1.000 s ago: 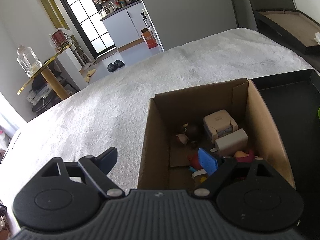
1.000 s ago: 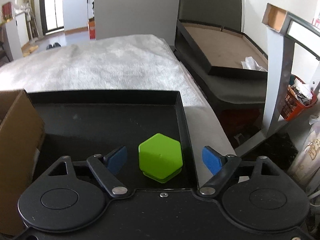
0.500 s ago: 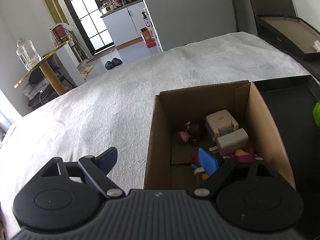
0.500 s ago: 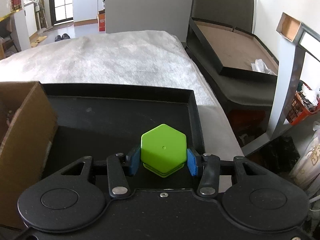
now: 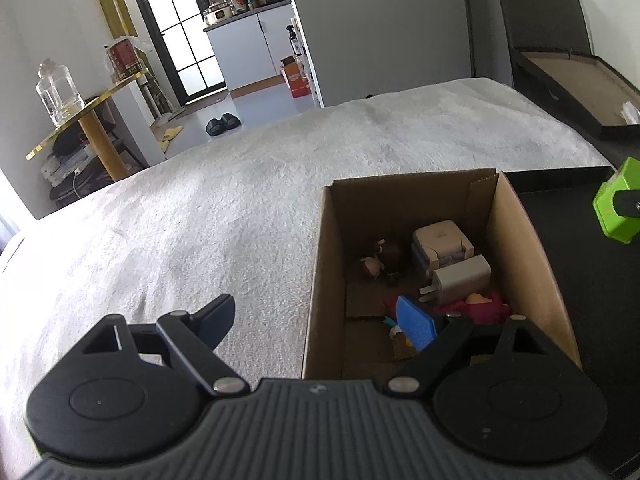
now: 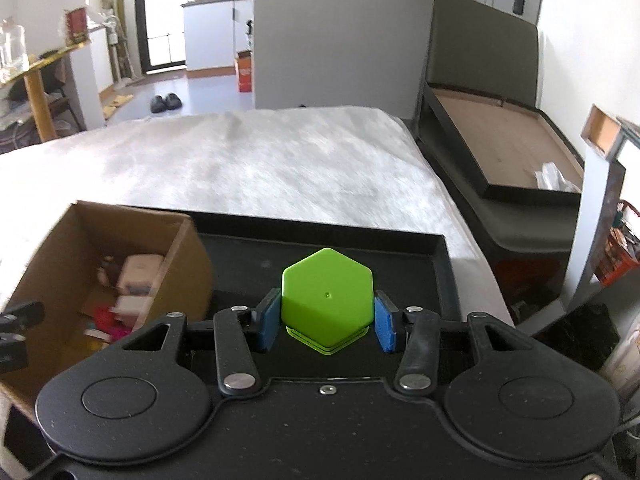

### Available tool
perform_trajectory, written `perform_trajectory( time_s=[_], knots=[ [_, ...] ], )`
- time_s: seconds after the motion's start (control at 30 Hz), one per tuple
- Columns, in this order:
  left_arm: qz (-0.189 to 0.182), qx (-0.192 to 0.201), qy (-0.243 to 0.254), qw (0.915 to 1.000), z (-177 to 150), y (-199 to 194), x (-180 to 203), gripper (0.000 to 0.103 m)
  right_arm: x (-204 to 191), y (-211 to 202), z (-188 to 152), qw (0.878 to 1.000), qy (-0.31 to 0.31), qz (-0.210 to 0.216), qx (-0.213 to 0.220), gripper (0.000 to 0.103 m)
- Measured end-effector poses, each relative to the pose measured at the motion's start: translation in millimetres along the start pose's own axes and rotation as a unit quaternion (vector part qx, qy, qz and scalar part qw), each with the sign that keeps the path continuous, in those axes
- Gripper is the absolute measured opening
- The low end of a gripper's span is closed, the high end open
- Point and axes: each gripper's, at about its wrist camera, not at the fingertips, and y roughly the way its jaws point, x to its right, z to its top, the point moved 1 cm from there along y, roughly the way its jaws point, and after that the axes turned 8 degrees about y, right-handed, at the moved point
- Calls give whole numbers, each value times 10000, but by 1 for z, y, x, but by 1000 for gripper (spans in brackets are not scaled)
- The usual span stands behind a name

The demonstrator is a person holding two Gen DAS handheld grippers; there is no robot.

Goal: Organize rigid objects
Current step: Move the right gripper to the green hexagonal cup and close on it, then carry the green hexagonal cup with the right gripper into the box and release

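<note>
Left wrist view, L to R: left gripper (image 5: 320, 322) hangs w/ fingers (image 5: 214, 318) spread wide, nothing between them. Its left finger sits over the white bed cover (image 5: 240, 208); its right one is over the inside of the cardboard box (image 5: 324, 280). Box stands open on the cover, touching the black tray (image 5: 600, 300) on its right side. In the box: small brown-and-pink figure (image 5: 378, 260) toward the far left, beige boxy item (image 5: 440, 238) at the far right, white plug charger (image 5: 460, 280) just in front of that, pink/red toy (image 5: 486, 306) nearer the camera; smaller bits under the finger too hidden to tell. At the right edge, green hexagon piece (image 5: 616, 210) shows above the tray.

Right wrist view, L to R: box (image 6: 80, 272) at left, contents blurred. Tray (image 6: 436, 256) next to it, far wall against the cover (image 6: 260, 160). Right gripper (image 6: 327, 320) is clamped on the green hexagon piece (image 6: 327, 296), blue fingers (image 6: 269, 318) pressed on its two opposite flat sides. Piece is flat face up, held over the tray's right half, near the tray's right wall; can't tell if it touches the tray floor. Dark open bed frame (image 6: 500, 148) stands well to the right, beyond the cover.
</note>
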Motion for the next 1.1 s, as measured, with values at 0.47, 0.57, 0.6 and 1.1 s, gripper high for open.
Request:
perform_trajectory(
  time_s=[0.47, 0.57, 0.6, 1.1],
  knots=[
    [-362, 108, -197, 9991, -10, -10, -11, 84, -43, -29, 9, 9989, -98, 413, 206, 46],
    [-472, 119, -109, 9988, -15, -10, -10, 84, -55, -32, 9, 9982, -122, 557, 174, 46],
    [-505, 107, -84, 9986, -16, -9, -10, 83, -60, -32, 9, 9979, -173, 593, 179, 46],
    [-1111, -437, -320, 9923, -36, 19, -26, 12, -115, -23, -1, 9938, -485, 998, -105, 46]
  ],
)
